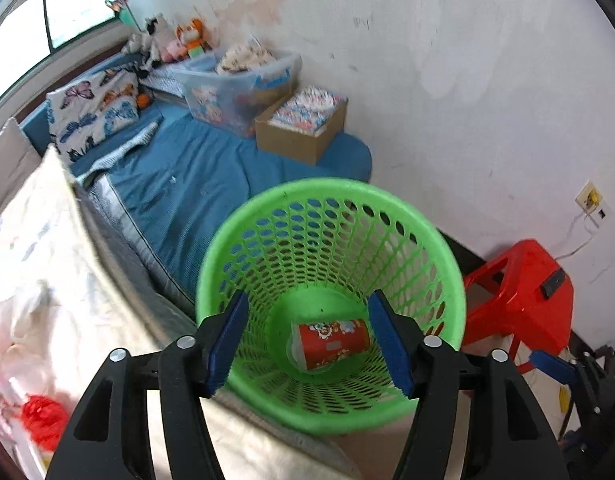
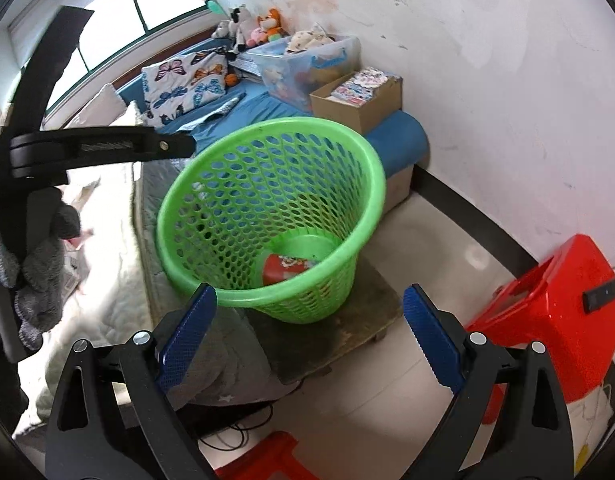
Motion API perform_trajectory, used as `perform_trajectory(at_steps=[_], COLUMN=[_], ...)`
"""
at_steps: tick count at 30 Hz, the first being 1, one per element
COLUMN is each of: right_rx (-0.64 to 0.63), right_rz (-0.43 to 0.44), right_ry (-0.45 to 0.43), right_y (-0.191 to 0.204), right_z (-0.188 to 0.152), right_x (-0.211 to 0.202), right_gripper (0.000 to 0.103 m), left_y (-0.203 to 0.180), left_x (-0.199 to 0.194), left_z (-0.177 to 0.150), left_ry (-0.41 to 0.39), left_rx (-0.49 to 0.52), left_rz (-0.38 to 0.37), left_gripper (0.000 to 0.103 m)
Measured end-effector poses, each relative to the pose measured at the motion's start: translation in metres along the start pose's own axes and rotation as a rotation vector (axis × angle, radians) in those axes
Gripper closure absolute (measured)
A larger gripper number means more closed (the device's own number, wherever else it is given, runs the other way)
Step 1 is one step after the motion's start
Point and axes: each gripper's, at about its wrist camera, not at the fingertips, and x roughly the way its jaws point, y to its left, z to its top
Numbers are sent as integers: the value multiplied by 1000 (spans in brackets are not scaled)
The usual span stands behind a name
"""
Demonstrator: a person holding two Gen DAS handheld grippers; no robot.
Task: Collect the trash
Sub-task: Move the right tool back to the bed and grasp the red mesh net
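A green perforated basket (image 1: pixel 331 196) stands by the bed's edge; in the right wrist view it (image 2: pixel 267 132) sits on a low dark board. A red printed paper cup (image 1: pixel 333 340) lies on its side on the basket's bottom, also partly seen in the right wrist view (image 2: pixel 285 268). My left gripper (image 1: pixel 307 344) is open and empty, held over the basket's mouth above the cup. My right gripper (image 2: pixel 307 340) is open and empty, in front of the basket, lower and apart from it. The left gripper's arm (image 2: pixel 99 146) crosses the right wrist view at the left.
A bed with a blue sheet (image 1: pixel 195 168), a butterfly pillow (image 1: pixel 95 112), a clear storage box (image 1: pixel 243 88) and a cardboard box (image 1: pixel 303 128) lies behind. A red stool (image 1: pixel 523 292) stands right by the wall. A white quilt (image 1: pixel 47 240) lies left. Cables (image 2: pixel 235 436) lie on the floor.
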Motion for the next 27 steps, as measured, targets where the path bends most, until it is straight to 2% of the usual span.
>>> perform_trajectory(at_steps=[9, 20, 23, 27], right_rx=[-74, -206, -247, -313], right_rz=[65, 193, 227, 276], right_ry=[-16, -7, -6, 8], right_y=[38, 113, 134, 169], right_z=[8, 21, 24, 31], right_x=[-9, -4, -2, 4], right_gripper=[9, 11, 12, 13], left_y=[51, 149, 172, 197], left_x=[-78, -150, -170, -187], left_z=[-32, -97, -117, -144], left_ry=[-114, -195, -218, -217], left_rx=[-108, -314, -354, -401], left_rz=[26, 126, 183, 216], left_gripper=[40, 40, 40, 40])
